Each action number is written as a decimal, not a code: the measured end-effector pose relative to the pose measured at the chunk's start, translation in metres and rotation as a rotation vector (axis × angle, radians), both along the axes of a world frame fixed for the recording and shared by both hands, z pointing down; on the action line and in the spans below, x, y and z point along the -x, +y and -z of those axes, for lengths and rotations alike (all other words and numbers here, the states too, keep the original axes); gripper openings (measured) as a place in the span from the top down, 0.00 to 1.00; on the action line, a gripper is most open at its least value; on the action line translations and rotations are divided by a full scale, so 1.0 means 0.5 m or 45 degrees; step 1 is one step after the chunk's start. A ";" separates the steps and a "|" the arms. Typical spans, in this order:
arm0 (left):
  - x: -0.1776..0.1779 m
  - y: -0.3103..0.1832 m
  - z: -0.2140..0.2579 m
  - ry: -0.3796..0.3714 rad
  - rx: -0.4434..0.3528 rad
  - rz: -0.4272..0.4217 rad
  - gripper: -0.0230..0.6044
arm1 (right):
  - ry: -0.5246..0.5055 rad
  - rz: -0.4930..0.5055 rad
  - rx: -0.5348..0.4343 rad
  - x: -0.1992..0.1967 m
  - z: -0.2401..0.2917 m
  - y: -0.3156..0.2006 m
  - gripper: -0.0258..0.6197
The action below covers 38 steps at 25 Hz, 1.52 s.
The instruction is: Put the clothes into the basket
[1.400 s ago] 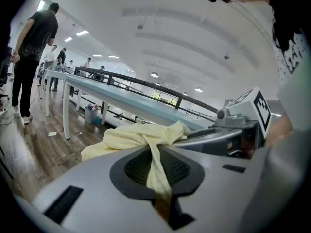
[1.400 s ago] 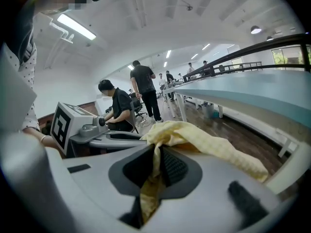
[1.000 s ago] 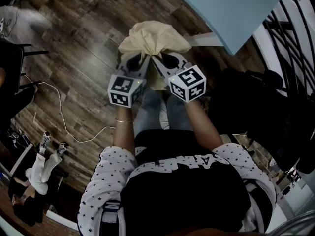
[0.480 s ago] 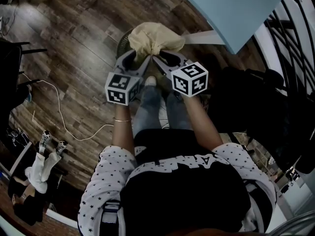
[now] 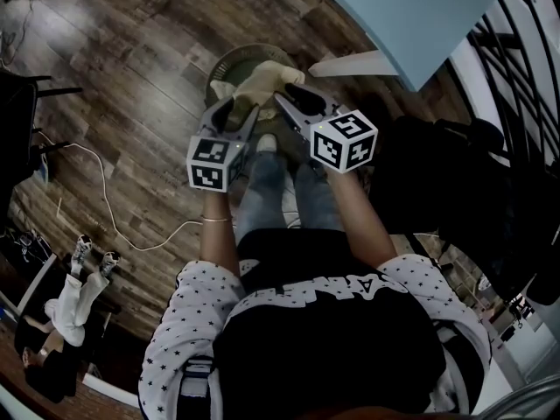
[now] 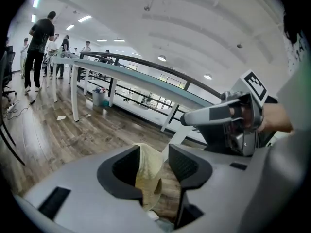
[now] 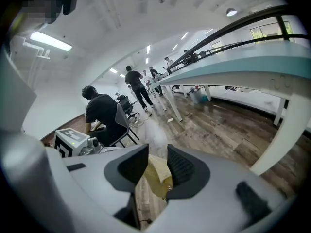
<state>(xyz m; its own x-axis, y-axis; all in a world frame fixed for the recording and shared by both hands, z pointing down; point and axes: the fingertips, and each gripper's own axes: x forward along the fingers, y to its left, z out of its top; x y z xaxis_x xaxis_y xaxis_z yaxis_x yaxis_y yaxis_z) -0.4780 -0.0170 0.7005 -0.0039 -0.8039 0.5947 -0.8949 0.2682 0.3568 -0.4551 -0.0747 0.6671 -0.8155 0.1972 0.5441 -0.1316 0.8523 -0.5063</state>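
Note:
A beige garment (image 5: 261, 83) hangs crumpled over the round greenish basket (image 5: 229, 61) on the wood floor, in front of both grippers. My left gripper (image 5: 234, 106) has its jaws opening; in the left gripper view the cloth (image 6: 148, 171) drapes along the left jaw with a gap to the right one. My right gripper (image 5: 285, 96) is opening too. In the right gripper view the cloth (image 7: 156, 176) sits loose between its parted jaws. The two grippers sit side by side just above the basket's near rim.
A light blue tabletop (image 5: 411, 16) with a white leg (image 5: 354, 64) stands just right of the basket. A black chair (image 5: 455, 182) is at the right and a white cable (image 5: 105, 199) runs on the floor at the left. People stand in the background.
Both sets of jaws have parted. The beige garment has sunk from a raised bunch between the grippers down toward the basket, whose rim now shows. The left gripper has dropped a little.

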 end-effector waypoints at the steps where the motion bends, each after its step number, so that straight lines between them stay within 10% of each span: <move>1: 0.001 0.003 0.000 -0.018 0.009 -0.003 0.69 | -0.001 -0.004 -0.002 -0.003 0.001 0.000 0.79; 18: 0.011 0.028 0.003 -0.134 0.100 0.031 0.49 | -0.024 -0.012 -0.028 -0.014 0.017 0.015 0.79; 22: 0.032 0.033 0.022 -0.290 0.126 0.028 0.43 | -0.027 -0.010 -0.031 -0.015 0.016 0.018 0.79; 38: 0.041 -0.020 0.141 -0.285 -0.145 0.064 0.44 | -0.114 -0.109 -0.086 -0.021 0.077 -0.022 0.79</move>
